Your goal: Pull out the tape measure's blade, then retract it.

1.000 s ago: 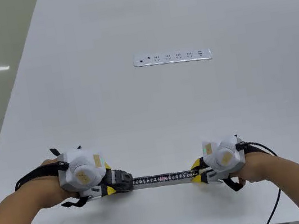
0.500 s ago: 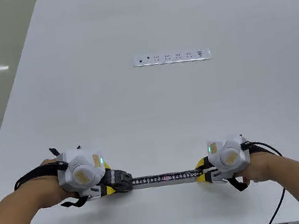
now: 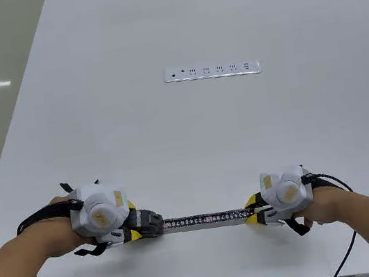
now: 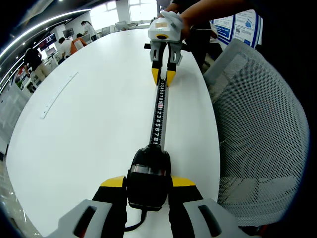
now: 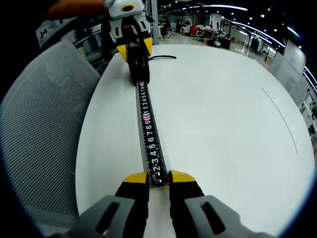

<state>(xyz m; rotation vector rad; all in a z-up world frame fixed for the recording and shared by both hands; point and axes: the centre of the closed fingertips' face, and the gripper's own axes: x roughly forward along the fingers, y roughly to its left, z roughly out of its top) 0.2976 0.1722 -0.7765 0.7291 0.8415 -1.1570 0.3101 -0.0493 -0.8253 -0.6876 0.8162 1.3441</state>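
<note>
The black tape measure case [image 3: 151,224] [image 4: 148,173] lies near the table's front edge, and my left gripper [image 3: 137,227] [image 4: 147,184] is shut on it. Its numbered blade [image 3: 204,219] [image 4: 160,106] [image 5: 147,129] stretches rightward along the table. My right gripper [image 3: 253,210] [image 5: 158,179] is shut on the blade's end. In the left gripper view the right gripper [image 4: 163,75] faces me at the far end of the blade. In the right gripper view the left gripper [image 5: 134,49] holds the case [image 5: 138,67] far off.
A white power strip [image 3: 212,71] lies farther back on the white table [image 3: 191,137]. A grey mesh chair [image 4: 257,129] [image 5: 39,124] stands just past the table's front edge. Other people sit at desks in the background.
My right gripper has moved to the right with the blade's end, so more blade shows between the grippers. The left gripper and the case have stayed put.
</note>
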